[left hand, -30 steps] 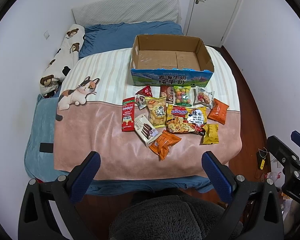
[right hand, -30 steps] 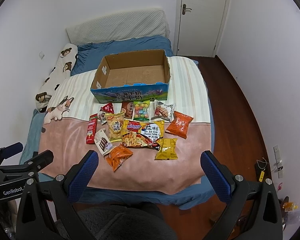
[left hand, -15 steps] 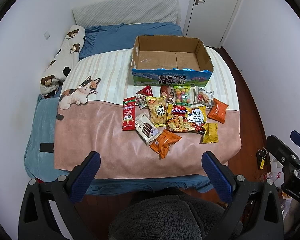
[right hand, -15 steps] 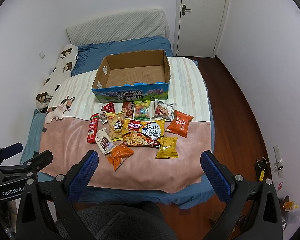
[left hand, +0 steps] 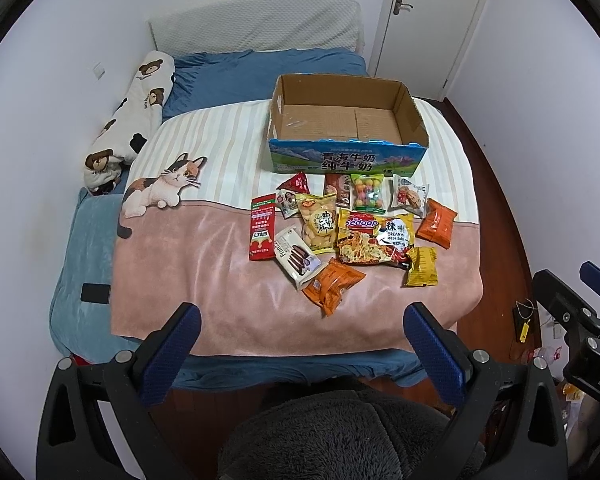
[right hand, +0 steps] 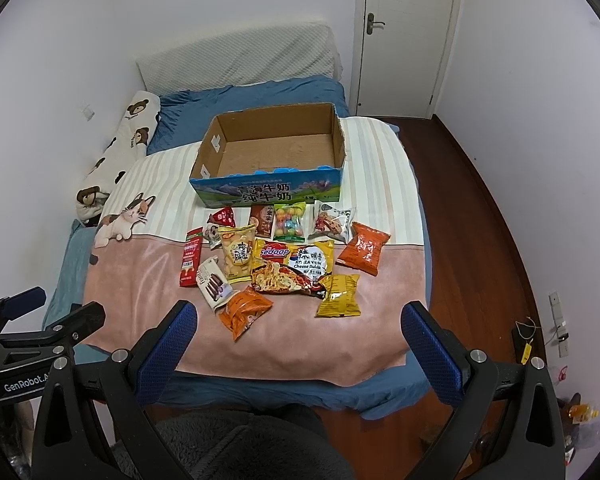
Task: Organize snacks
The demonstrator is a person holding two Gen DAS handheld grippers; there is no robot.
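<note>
crinkly foil snack packets (left hand: pixel 352 232) lie on the bed (left hand: pixel 220 272) just before the empty cardboard box (left hand: pixel 346 128); light, slippery, crushable, best pinched at a sealed edge. left hand-held gripper (left hand: pixel 300 338) and right hand-held gripper (right hand: pixel 300 336) hover wide, holding nothing.

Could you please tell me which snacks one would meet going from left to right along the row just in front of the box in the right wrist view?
Small red triangular packet → brown packet → bag of colourful candy balls → clear white packet, all lying in front of the cardboard box.
</note>
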